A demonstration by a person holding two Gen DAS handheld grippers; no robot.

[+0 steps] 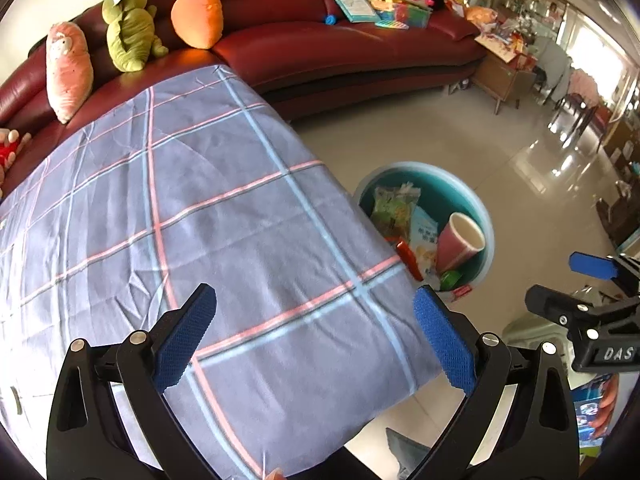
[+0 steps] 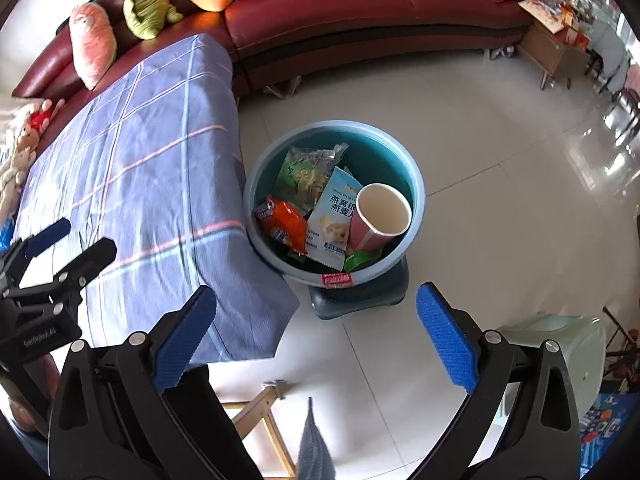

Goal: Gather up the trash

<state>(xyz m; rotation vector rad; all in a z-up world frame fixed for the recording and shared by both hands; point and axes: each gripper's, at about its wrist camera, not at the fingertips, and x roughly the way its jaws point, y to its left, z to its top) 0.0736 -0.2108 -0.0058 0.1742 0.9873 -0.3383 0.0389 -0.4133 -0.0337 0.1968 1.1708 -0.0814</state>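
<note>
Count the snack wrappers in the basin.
3, all in the basin: green wrapper at the back, orange wrapper on the left, white-blue wrapper beside the cup. More may lie underneath.

The other gripper's black body point(image 1: 612, 354) carries pale letters reading "DAS", cut off at the frame edge. The white-and-blue snack packet point(image 2: 330, 216) in the basin point(image 2: 416, 184) shows large Chinese characters, "燕麦" among them; its smaller print is unreadable.
</note>
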